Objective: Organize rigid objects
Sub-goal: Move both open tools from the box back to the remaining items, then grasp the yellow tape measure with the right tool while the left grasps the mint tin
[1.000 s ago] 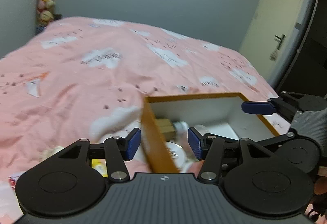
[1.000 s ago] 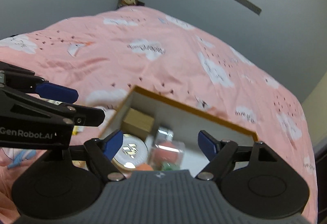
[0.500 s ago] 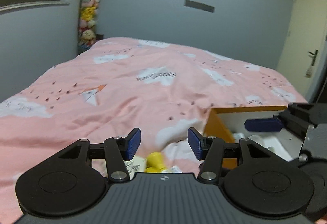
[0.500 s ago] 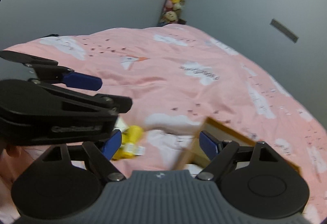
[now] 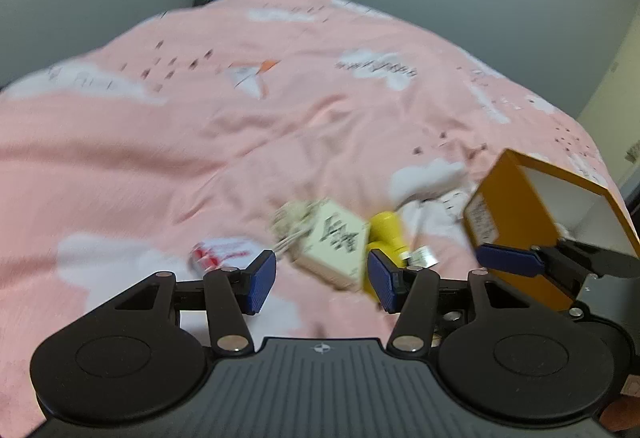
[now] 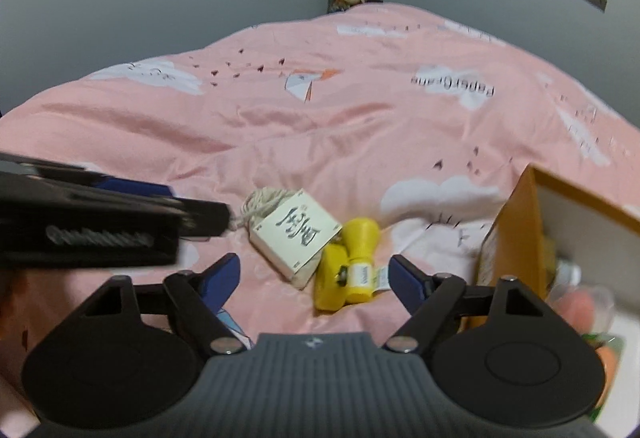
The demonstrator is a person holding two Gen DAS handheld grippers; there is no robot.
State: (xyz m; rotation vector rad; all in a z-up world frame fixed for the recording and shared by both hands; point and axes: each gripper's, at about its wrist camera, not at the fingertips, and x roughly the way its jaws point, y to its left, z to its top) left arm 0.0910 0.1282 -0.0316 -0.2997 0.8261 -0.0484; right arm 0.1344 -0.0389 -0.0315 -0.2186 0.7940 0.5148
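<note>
Left gripper (image 5: 322, 280): matte black linkage arms, two round discs at 7 and 5 o'clock, silver rivets, ribbed grey centre plate with a small cross mark.
Fingers (image 5: 262, 280): blue ribbed pads.
Right gripper (image 6: 314, 278): same black build, blue pads, silver rivets.

The orange box (image 6: 516, 222) runs off the right edge (its contents (image 6: 576, 302) blurred beyond naming).

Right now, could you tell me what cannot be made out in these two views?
- Red-and-white item, left wrist view: motion-blurred, partly behind the left gripper.
- Orange box contents, right wrist view: blurred, cut off by the edge.
- Cream box lettering: unreadable.
- Yellow object: label too small.
</note>
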